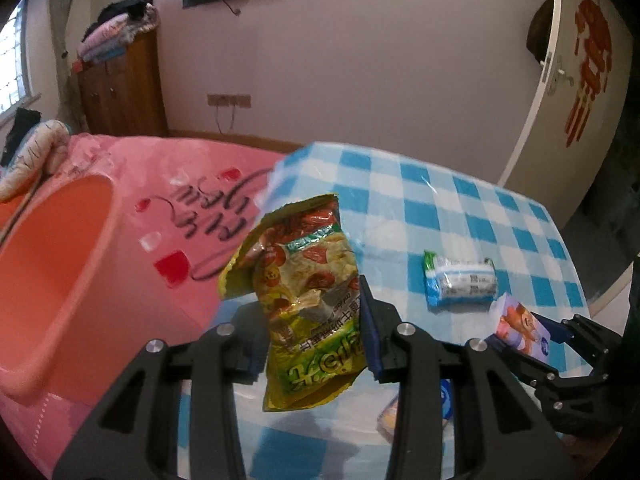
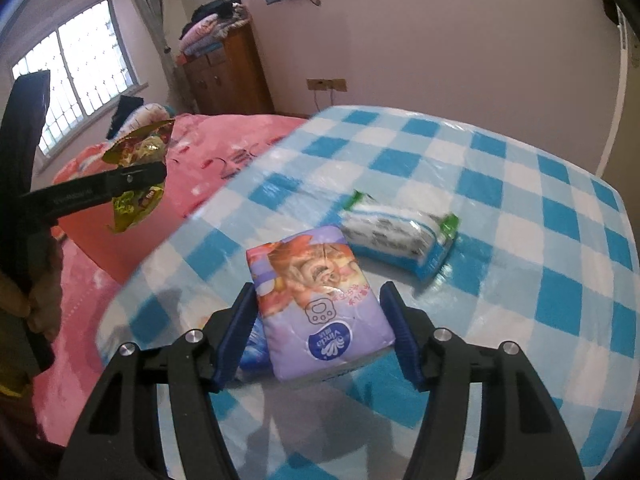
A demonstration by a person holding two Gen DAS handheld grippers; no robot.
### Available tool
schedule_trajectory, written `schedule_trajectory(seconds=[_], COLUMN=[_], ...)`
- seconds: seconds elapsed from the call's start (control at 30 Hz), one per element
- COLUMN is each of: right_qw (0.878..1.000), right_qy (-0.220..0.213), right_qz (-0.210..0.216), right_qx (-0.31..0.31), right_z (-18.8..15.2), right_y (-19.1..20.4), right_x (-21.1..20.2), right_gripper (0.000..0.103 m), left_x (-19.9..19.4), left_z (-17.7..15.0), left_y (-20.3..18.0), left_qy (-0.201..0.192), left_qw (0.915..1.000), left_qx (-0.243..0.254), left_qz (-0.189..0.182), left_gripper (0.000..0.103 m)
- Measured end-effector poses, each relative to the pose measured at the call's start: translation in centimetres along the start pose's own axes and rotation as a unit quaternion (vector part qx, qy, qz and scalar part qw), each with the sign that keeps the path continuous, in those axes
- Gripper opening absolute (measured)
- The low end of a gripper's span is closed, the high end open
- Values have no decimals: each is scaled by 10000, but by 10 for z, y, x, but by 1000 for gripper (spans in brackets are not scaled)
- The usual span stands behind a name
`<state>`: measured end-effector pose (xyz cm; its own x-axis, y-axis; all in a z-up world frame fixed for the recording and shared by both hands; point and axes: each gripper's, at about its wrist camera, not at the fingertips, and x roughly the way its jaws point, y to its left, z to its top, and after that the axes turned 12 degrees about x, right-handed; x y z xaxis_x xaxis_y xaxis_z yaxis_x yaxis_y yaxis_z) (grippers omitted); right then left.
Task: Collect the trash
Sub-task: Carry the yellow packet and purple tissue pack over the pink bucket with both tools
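Left view, nearest thing: our left claw is sitting right up close, and its blue pads are squeezing a yellow-green snack bag.
Left view, snack bag: it is standing tall between the pads, crinkled, with its torn top flopping open, and it is hanging in the air above the checked cloth.
Left view, orange bin: it is sitting to the left of the bag, on the pink blanket, and we are seeing its open mouth.
Left view, other trash: a white and blue wrapper is lying flat on the checked cloth, to the right of the bag.
Left view, far right: our right claw is gripping a purple tissue pack.
Right view, nearest thing: our right claw is pinching the purple tissue pack from both sides with its blue pads.
Right view, tissue pack: it is tilting up, just above the checked cloth.
Right view, behind the pack: the white and blue wrapper is lying on the cloth, near but apart.
Right view, far left: our left claw is holding the snack bag over the pink blanket, in front of the orange bin.
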<state>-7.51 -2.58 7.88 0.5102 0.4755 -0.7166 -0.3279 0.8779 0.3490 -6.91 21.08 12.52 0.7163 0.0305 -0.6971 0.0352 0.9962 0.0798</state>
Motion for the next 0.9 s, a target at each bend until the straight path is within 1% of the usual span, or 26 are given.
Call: schedule_trajectory(seconds=[0.23, 0.43, 0.57, 0.73, 0.9], right_qw=[9984, 9943, 9896, 9819, 9748], right_qy=[2, -9, -5, 30, 52], right_qz=[544, 956, 1247, 1611, 1827], right_qx=[-121, -476, -716, -991, -1275], right_z=[30, 54, 69, 86, 98], right_y=[43, 96, 134, 183, 230], right_x=[-5, -3, 1, 11, 23], right_gripper=[63, 63, 63, 63, 63], left_x=[-35, -63, -75, -82, -83], left_z=[10, 12, 8, 0, -11], left_y=[41, 80, 107, 140, 170], left_qy=[-352, -536, -579, -542, -460], left_qw=[9986, 9954, 9925, 9887, 9851], left_qx=[-173, -315, -440, -607, -807], left_qz=[348, 733, 980, 1257, 1449], left_gripper=[40, 40, 40, 40, 40])
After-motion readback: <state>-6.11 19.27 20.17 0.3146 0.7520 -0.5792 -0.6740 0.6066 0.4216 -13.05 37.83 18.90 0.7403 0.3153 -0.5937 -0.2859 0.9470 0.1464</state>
